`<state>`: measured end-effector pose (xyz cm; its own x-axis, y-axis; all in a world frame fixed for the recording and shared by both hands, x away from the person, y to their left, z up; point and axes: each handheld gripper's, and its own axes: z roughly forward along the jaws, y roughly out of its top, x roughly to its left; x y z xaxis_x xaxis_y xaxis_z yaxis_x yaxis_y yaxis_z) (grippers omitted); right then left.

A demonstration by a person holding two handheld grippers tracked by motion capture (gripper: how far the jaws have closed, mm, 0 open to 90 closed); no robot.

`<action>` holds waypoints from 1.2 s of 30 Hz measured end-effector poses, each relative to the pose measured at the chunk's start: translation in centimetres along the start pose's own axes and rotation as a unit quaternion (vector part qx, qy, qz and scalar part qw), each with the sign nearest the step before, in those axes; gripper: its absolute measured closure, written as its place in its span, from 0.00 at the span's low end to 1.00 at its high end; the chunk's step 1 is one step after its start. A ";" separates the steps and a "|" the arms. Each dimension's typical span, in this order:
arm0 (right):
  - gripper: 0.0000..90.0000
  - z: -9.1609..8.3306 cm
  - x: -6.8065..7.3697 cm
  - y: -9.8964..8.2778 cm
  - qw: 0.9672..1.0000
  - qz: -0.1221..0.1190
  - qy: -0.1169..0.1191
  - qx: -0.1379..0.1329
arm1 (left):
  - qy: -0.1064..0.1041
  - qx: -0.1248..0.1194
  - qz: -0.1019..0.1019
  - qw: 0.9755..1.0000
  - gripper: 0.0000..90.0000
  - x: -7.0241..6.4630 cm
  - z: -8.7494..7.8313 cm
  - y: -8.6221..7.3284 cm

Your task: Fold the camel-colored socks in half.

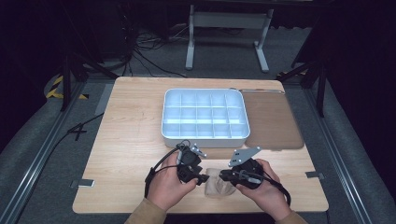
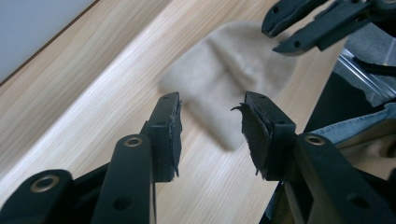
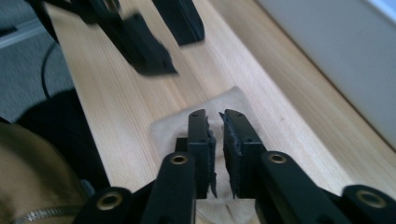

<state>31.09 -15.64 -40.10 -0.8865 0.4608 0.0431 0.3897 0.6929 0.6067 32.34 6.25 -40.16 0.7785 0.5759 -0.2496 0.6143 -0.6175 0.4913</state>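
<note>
A small beige cloth lies flat on the wooden table near its front edge, between my two grippers. My left gripper sits at the cloth's left end. In the left gripper view its jaws stand well apart with nothing between them, and the cloth lies just beyond the tips. My right gripper hovers over the cloth's right part. In the right gripper view its jaws are almost together, with a thin gap and nothing pinched, above the cloth.
A white tray with several compartments stands at mid-table behind the grippers. A brown mat lies to its right. The table's front edge is close behind the hands. Bare wood spreads to the left of the tray.
</note>
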 end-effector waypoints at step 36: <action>0.88 1.9 -1.2 -4.6 0.998 0.033 -0.003 0.058 | -0.016 0.026 0.119 0.992 0.92 -4.2 7.4 2.4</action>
<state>30.86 -18.37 -44.43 -0.8568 0.5103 0.0743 0.4731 0.7205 0.5070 31.51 -1.57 -44.13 0.9052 0.3945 -0.1581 0.4183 -0.7612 0.4956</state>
